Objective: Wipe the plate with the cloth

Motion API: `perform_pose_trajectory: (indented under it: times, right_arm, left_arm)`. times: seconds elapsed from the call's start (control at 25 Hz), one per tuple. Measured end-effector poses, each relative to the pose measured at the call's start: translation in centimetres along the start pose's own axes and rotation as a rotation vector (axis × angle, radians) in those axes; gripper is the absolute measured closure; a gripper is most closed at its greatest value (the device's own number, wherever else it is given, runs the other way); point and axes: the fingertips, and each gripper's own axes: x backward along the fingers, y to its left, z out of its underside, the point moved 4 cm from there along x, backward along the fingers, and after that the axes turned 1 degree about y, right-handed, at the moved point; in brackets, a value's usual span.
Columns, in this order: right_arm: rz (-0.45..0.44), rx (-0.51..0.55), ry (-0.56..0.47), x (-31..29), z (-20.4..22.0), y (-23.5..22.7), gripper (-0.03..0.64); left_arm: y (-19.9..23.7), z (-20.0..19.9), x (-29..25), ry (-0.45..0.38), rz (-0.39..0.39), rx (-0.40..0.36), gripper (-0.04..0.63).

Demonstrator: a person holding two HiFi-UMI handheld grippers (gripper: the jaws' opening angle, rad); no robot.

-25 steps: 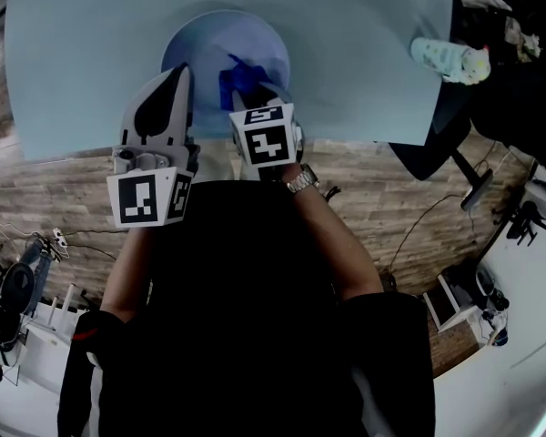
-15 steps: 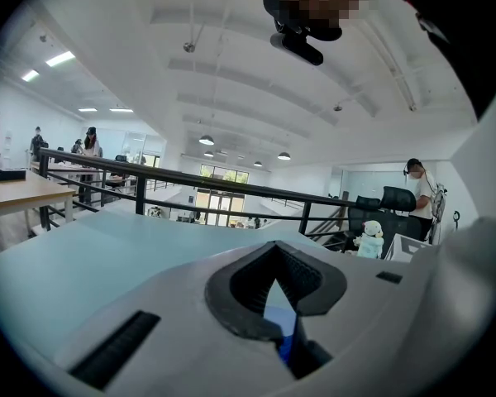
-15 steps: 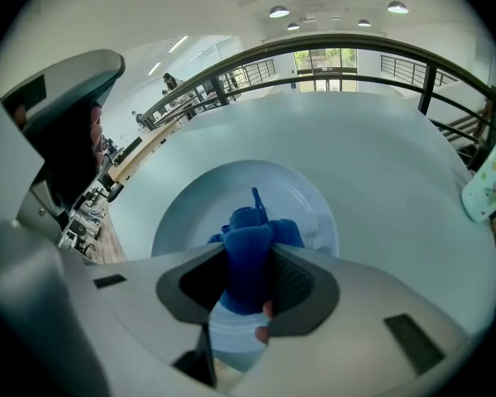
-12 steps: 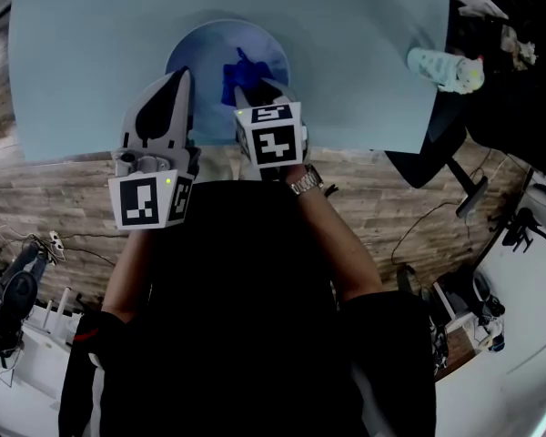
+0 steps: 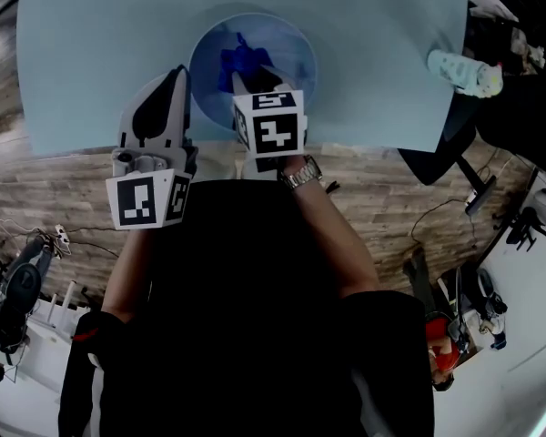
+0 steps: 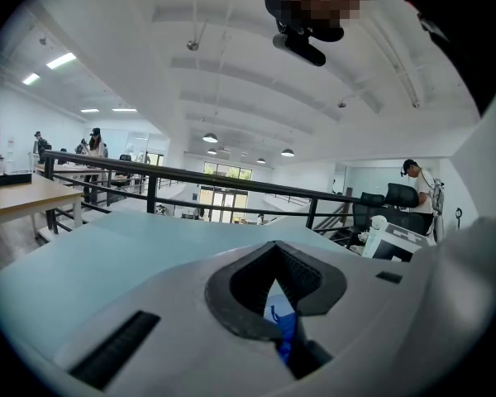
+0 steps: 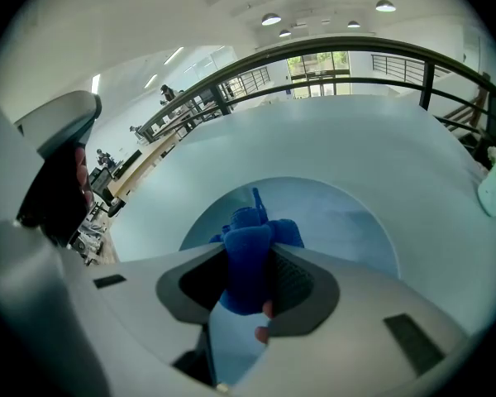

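Bunched blue cloth (image 7: 246, 259) on pale-blue plate (image 7: 341, 215)

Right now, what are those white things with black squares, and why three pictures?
They are two grippers, like big tongs; a person holds one in each hand. The squares are markers on them. One picture comes from a camera on the person's head, looking down; the other two from cameras on the grippers. On the pale blue table sits a round blue plate. The right gripper pinches a dark blue cloth over it. The left gripper is shut and empty, near the plate's edge.
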Motion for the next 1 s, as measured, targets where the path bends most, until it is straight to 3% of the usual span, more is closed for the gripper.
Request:
perform_pose_trajectory:
  times: [0.56, 1.0]
  right_arm:
    - [0.009, -0.073, -0.010, -2.0, 1.3, 4.3, 0.499]
    - [0.042, -0.104, -0.005, -2.1, 3.1, 4.7, 0.499]
  left_arm:
    - [3.3, 0.5, 1.4, 0.018, 0.063, -0.023, 0.594]
    - [3.7, 1.4, 2.3, 0.027, 0.109, -0.032, 0.594]
